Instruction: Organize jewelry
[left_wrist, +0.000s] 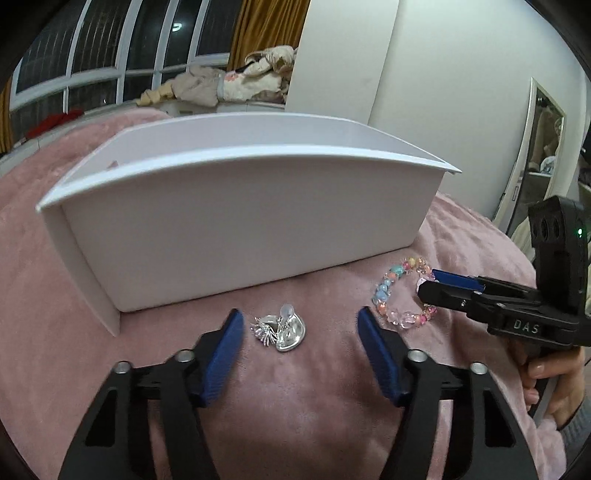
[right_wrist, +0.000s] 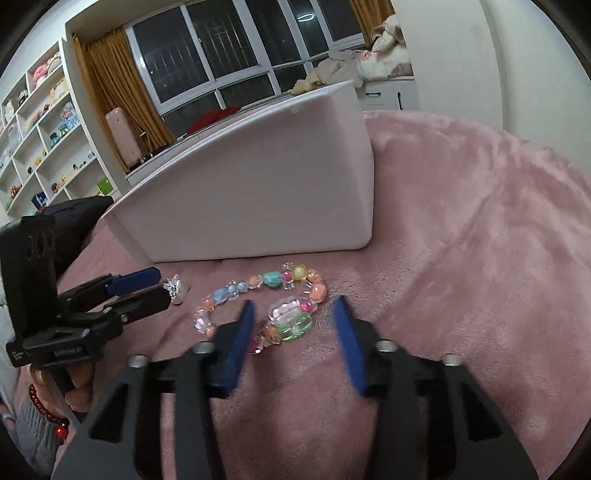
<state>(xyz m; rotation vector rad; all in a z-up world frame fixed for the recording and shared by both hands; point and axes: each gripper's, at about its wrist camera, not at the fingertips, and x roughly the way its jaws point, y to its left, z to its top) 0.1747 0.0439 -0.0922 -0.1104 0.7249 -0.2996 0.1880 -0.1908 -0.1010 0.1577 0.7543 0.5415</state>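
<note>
Nothing looks packed yet: the beaded bracelet (right_wrist: 266, 302) and silver brooch (left_wrist: 279, 332) both lie on the pink blanket (right_wrist: 480, 258) just before the white box (left_wrist: 236, 221), with the left gripper (left_wrist: 299, 325) and right gripper (right_wrist: 293, 314) spread wide around them.
</note>
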